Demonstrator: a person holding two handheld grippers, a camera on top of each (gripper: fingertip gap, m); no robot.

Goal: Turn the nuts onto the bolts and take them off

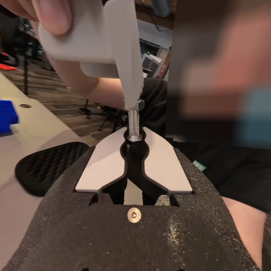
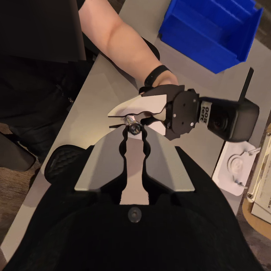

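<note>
Above the grey tabletop (image 2: 93, 90), the left tool (image 1: 133, 138) is clamped on the bolt (image 1: 133, 124) at its head end (threads pointing to 12 o'clock). The right tool (image 2: 134, 129), reaching down from 12 o'clock in the left wrist view, pinches the nut (image 1: 140, 104) at the bolt's tip. A blue bin (image 2: 212, 33) sits at 1 o'clock.

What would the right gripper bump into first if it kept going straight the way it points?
Probably the left gripper. The right gripper is shut on the nut at the bolt's end, so it would push along the bolt toward the left gripper holding it. Depth is unclear.
</note>
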